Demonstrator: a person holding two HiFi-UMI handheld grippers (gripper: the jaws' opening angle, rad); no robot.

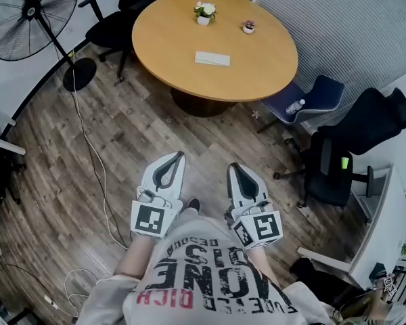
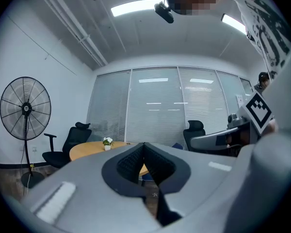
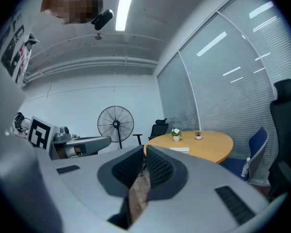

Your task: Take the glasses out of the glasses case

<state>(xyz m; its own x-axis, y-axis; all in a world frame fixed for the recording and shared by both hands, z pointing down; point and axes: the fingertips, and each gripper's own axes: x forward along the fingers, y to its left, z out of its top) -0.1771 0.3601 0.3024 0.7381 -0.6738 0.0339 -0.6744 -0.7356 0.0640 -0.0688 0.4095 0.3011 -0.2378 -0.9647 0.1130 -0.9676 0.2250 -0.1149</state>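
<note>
A flat white glasses case point(image 1: 212, 59) lies shut on the round wooden table point(image 1: 257, 66), well ahead of me; the glasses themselves are not visible. It shows again as a thin white slab point(image 3: 178, 150) in the right gripper view. Both grippers hang at waist height over the wooden floor, far short of the table. My left gripper point(image 1: 181, 154) is shut with nothing between its jaws, and its tips point(image 2: 144, 144) meet in the left gripper view. My right gripper point(image 1: 234, 166) is shut and empty too, pointing roughly level toward the table point(image 3: 208, 142).
Two small potted plants point(image 1: 204, 11) point(image 1: 248, 26) stand at the table's far side. A pedestal fan point(image 1: 30, 9) stands left, its cable point(image 1: 95, 161) trailing over the floor. A blue chair point(image 1: 314, 97) and black office chairs point(image 1: 352, 147) point(image 1: 122, 19) ring the table. A white desk point(image 1: 386, 229) is right.
</note>
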